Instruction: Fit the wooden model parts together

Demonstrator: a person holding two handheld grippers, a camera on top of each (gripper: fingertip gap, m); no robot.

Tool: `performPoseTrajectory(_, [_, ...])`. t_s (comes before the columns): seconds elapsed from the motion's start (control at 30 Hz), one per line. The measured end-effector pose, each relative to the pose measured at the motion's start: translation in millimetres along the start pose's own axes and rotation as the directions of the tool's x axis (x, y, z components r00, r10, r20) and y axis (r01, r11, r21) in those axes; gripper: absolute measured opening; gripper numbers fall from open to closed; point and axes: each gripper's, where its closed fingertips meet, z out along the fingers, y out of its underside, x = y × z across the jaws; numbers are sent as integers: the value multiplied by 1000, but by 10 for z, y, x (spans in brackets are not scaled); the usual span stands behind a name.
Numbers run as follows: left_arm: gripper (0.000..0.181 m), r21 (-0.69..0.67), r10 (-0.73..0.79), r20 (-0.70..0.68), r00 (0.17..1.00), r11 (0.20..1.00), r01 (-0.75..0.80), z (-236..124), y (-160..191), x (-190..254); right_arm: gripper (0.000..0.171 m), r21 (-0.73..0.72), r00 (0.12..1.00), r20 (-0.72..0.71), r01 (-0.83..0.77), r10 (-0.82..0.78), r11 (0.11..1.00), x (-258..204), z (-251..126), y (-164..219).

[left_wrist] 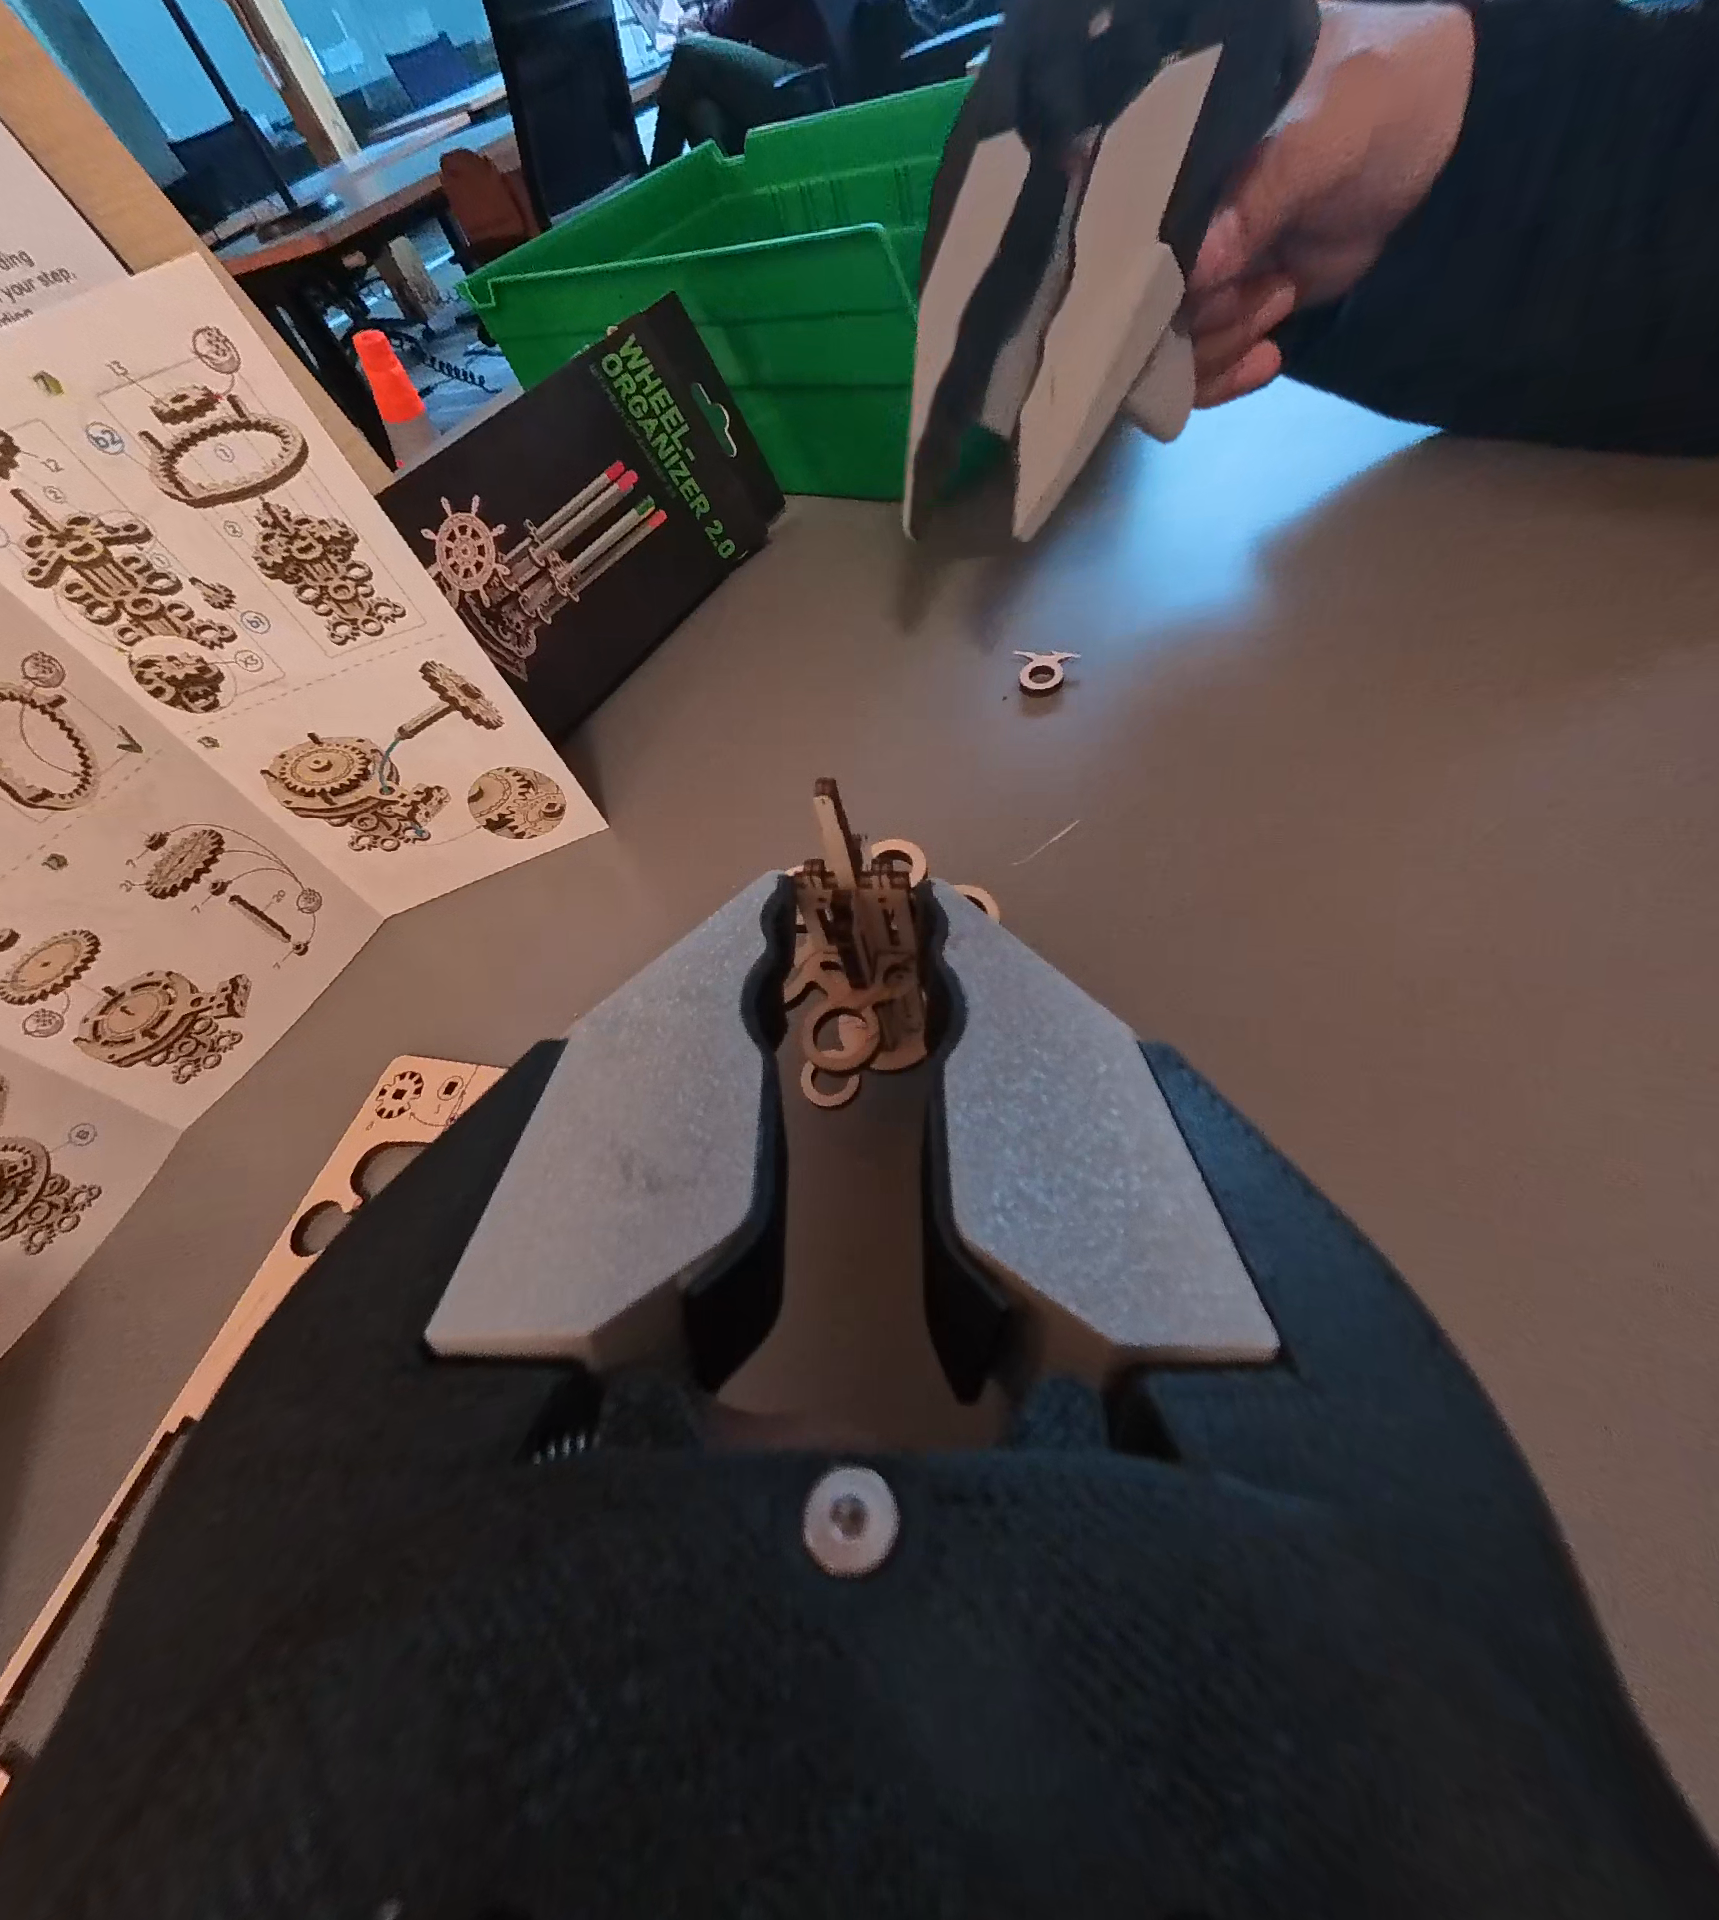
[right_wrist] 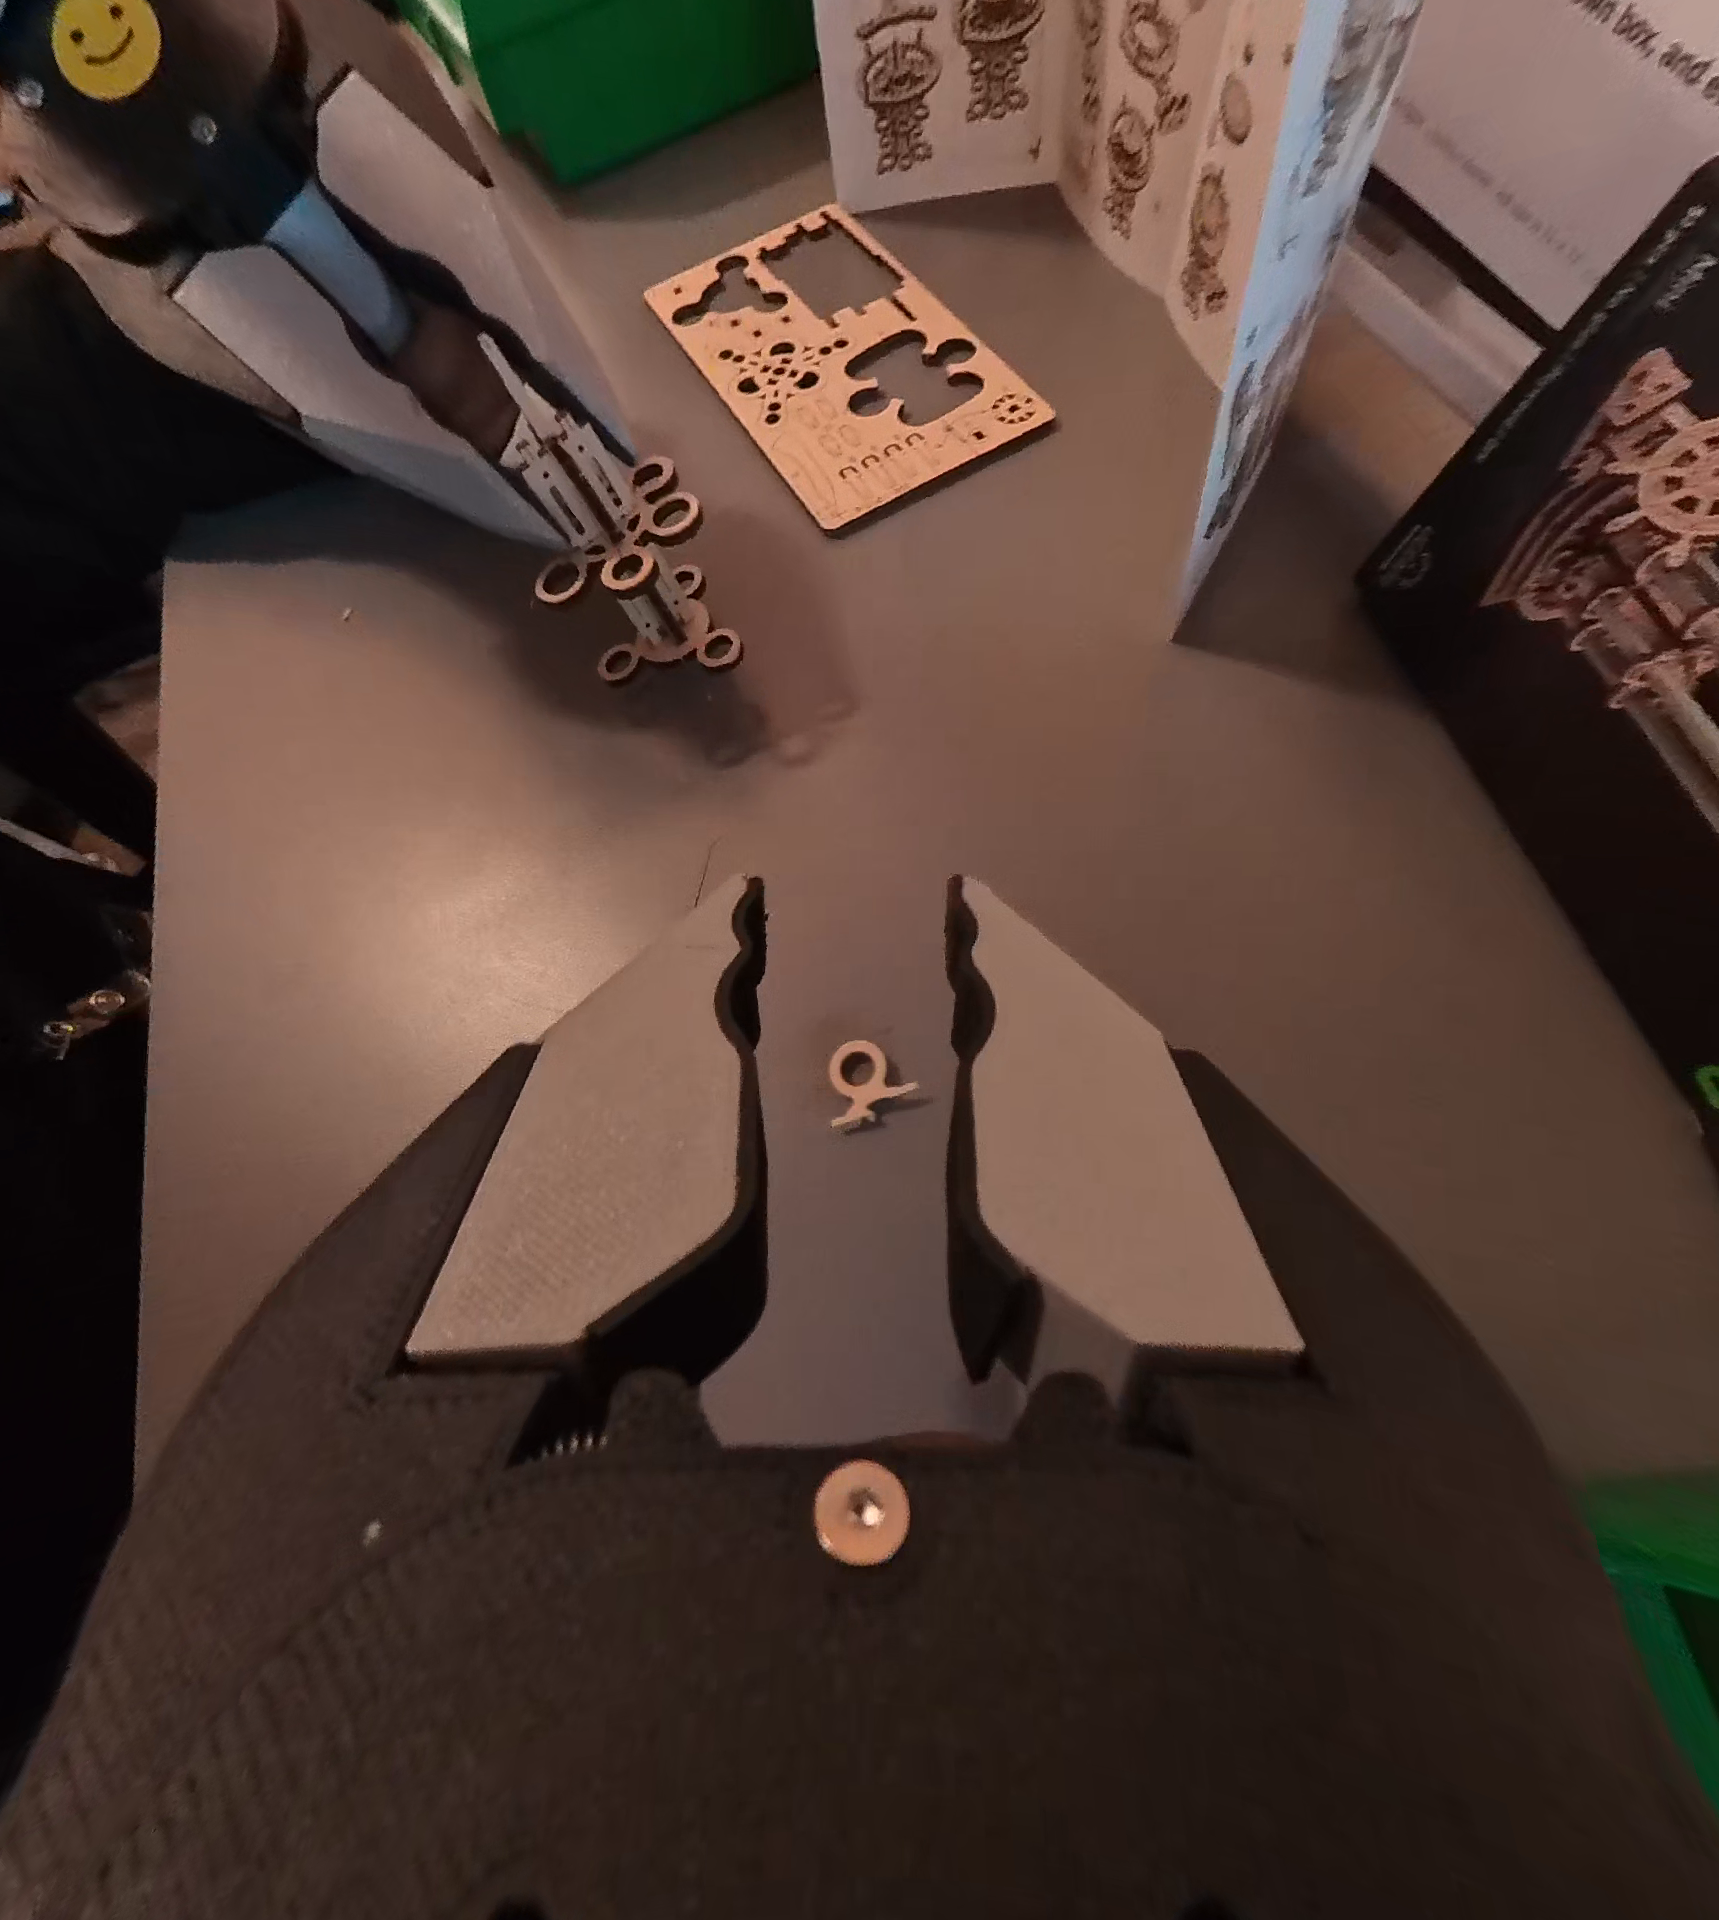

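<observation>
My left gripper is shut on a part-built wooden model, a stack of slotted plates with ring-shaped lugs, held above the grey table. The same model shows at the upper left of the right wrist view, between the left gripper's fingers. A small loose wooden ring piece with two short prongs lies flat on the table. My right gripper is open and hovers over it, the piece lying between its fingers. The right gripper also shows in the left wrist view, above the piece.
A punched-out wooden parts sheet lies flat on the table. A folded instruction sheet stands at the left, a black product box beside it, and a green plastic bin behind. A person's hand holds the right gripper. My right fingertips sit around 12 cm from my left ones.
</observation>
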Motion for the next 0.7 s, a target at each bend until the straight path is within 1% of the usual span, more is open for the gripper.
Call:
performPoseTrajectory(0.17, [18,-9,0,-5,1000,1000,0,11,10,12,31,-1,998,51,26,-26,1000,-146,119,-24])
performPoseTrajectory(0.23, [19,-23,-6,-6,1000,1000,6,25,29,12,31,3,996,78,38,-39,999,-234,185,-56])
performPoseTrajectory(0.37, [23,-44,-25,-16,1000,999,24,45,57,13,31,-38,994,80,72,-69,997,-302,303,-24])
performPoseTrajectory(0.7, [26,21,-134,-57,989,991,135,-86,14,-74,31,-15,996,81,42,-40,999,-273,306,-41])
